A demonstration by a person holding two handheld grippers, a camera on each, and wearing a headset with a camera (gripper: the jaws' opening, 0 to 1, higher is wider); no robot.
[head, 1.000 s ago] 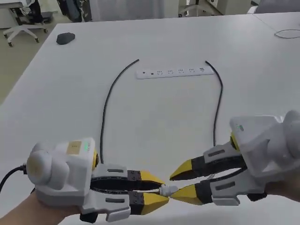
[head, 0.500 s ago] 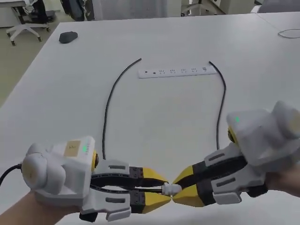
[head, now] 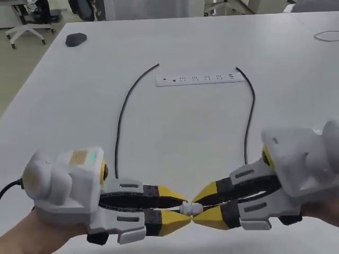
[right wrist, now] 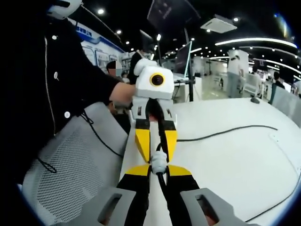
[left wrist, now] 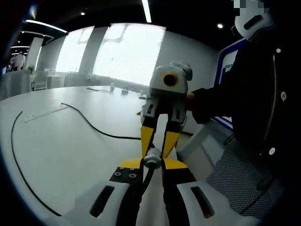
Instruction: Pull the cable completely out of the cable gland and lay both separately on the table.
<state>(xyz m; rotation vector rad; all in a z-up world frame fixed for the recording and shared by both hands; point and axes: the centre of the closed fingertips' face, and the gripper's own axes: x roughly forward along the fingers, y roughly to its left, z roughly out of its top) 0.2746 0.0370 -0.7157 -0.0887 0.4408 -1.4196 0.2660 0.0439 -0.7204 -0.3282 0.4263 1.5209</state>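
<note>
White table (head: 180, 132) reaches back toward office chairs. A strip (head: 200, 79) lies far across it and a mouse (head: 76, 38) sits at the far left. In the head view, the black cable (head: 119, 127) makes a long loop. One end lies by each end of the strip, and both runs come toward the near edge and pass behind the grippers. There the left gripper (head: 182, 210) and right gripper (head: 197, 209) meet tip to tip, each with its jaws drawn nearly together. The small white gland (head: 188, 208) sits between the two sets of yellow tips.

In the left gripper view, the left gripper's jaws are close together and pinch the gland at their tips. A dark line of cable runs back between them. The right gripper faces it head on, its tips against the far side of the gland. A person in dark clothes fills the right side, and the cable curves over the table at left.

In the right gripper view, its own jaws are narrowed on the cable, which runs down between them. The gland sits just past their tips, threaded on the cable. The left gripper stands opposite with its tips on the gland. A mesh chair (right wrist: 70, 174) shows at lower left.
</note>
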